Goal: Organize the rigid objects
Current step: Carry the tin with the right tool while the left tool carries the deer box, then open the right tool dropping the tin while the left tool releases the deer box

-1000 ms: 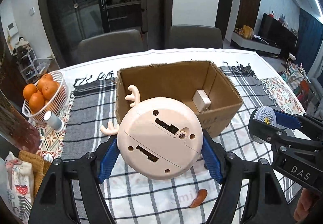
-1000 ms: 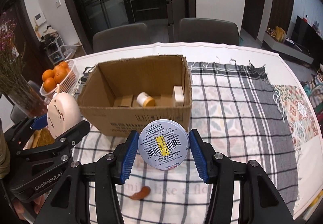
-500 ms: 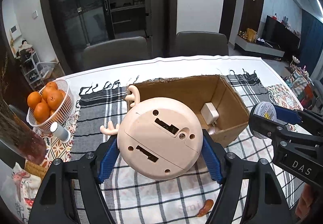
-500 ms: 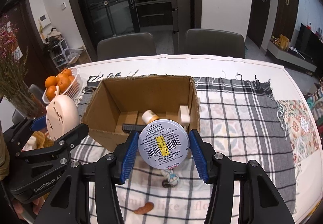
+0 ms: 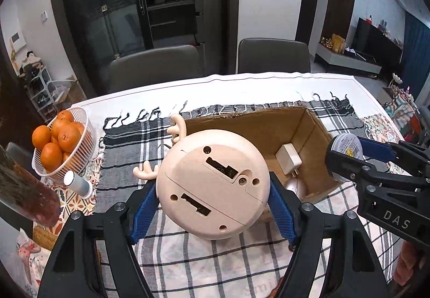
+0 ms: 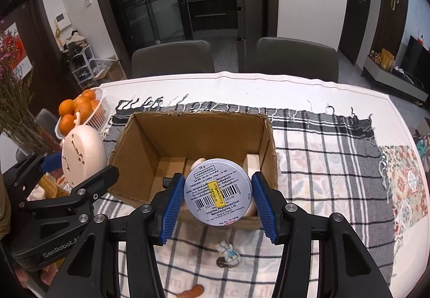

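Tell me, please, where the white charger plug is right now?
In the left wrist view, the white charger plug lies inside the cardboard box, against its right wall, just right of the pink deer-antler gadget.

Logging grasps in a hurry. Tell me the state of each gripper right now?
Left gripper: shut on the clock.
Right gripper: shut on the tin.

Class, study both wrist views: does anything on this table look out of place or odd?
Yes. A small figurine lies loose on the checked cloth in front of the cardboard box, outside it, and an orange-brown scrap lies nearer the camera. The box's top edges look roughly torn.
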Action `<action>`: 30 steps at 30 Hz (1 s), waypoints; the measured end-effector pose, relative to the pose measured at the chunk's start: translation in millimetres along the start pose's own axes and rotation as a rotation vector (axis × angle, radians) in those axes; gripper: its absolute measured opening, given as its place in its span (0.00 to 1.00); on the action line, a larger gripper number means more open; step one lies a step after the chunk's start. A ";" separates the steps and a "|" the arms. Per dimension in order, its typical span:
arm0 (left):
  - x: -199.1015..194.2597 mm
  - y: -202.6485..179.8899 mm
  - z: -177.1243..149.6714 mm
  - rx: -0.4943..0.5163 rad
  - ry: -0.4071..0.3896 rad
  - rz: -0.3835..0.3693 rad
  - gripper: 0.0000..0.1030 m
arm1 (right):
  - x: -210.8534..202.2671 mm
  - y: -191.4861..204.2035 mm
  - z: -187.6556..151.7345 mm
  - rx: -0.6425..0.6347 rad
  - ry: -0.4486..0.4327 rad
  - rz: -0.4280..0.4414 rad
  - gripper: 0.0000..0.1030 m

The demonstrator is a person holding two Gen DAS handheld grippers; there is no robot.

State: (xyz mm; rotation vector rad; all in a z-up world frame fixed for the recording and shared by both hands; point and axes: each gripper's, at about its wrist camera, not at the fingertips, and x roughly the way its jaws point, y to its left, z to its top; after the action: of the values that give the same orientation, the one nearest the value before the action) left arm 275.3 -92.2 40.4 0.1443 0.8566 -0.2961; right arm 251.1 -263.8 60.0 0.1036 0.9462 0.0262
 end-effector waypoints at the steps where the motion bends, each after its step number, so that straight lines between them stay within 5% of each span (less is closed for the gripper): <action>1: 2.5 0.4 1.6 0.002 0.003 0.003 0.73 | 3.0 -0.8 1.7 0.001 0.005 0.005 0.51; 19: 69.1 -0.8 12.0 0.061 0.182 -0.015 0.73 | 58.2 -6.6 14.8 -0.034 0.132 -0.016 0.51; 30: 82.6 -9.7 18.6 0.110 0.216 0.042 0.76 | 81.4 -13.2 11.5 -0.033 0.201 0.007 0.52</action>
State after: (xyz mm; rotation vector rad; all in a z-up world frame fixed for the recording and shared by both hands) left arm 336.6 -122.3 -10.4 0.3005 1.0499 -0.2915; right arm 307.7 -272.3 -0.5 0.0746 1.1459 0.0597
